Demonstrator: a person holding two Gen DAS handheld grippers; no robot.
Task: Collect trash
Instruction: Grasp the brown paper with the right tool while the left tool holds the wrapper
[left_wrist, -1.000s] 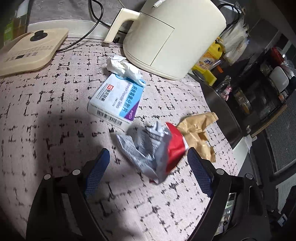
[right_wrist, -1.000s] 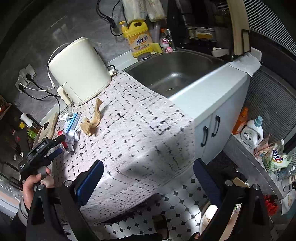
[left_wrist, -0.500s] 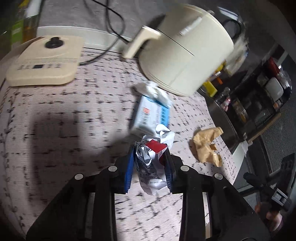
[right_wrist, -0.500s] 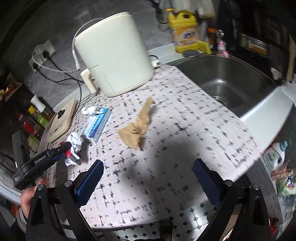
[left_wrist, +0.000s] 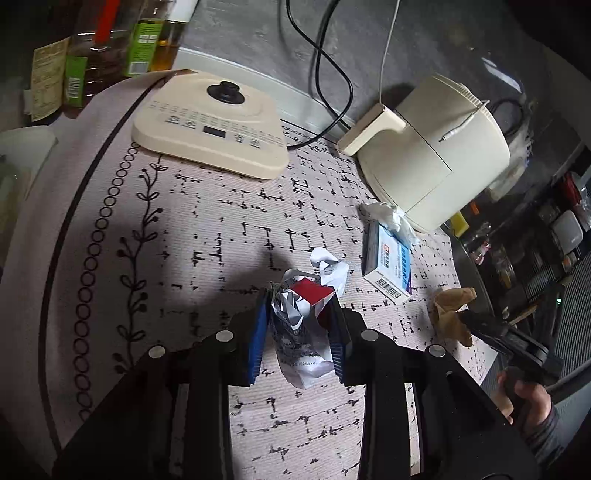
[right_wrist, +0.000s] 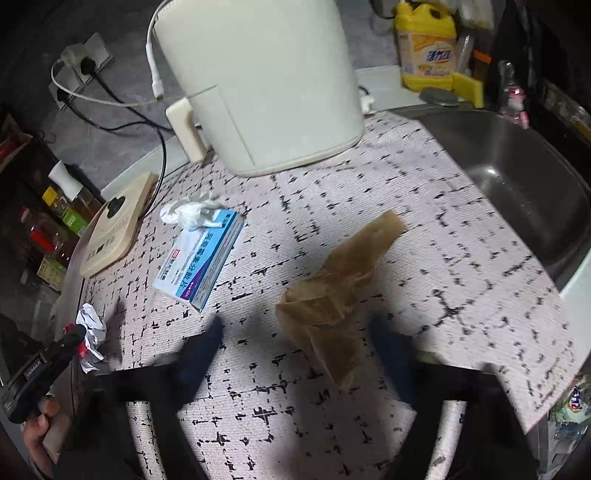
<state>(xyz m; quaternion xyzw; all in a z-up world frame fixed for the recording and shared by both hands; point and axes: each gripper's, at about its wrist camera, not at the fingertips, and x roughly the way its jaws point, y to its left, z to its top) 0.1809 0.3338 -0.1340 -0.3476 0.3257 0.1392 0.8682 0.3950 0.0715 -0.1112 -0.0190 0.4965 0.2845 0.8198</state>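
Gripping crumpled wrapper (left_wrist: 301, 325), left gripper (left_wrist: 297, 328); right gripper (right_wrist: 295, 354) closing around brown paper (right_wrist: 340, 295); box (right_wrist: 201, 264) nearby.

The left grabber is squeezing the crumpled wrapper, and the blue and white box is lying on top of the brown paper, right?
Not quite. The left gripper does squeeze the crumpled wrapper, but the blue and white box lies apart from the brown paper, flat on the patterned mat. A crumpled white tissue rests against its far end. The right wrist view shows this.
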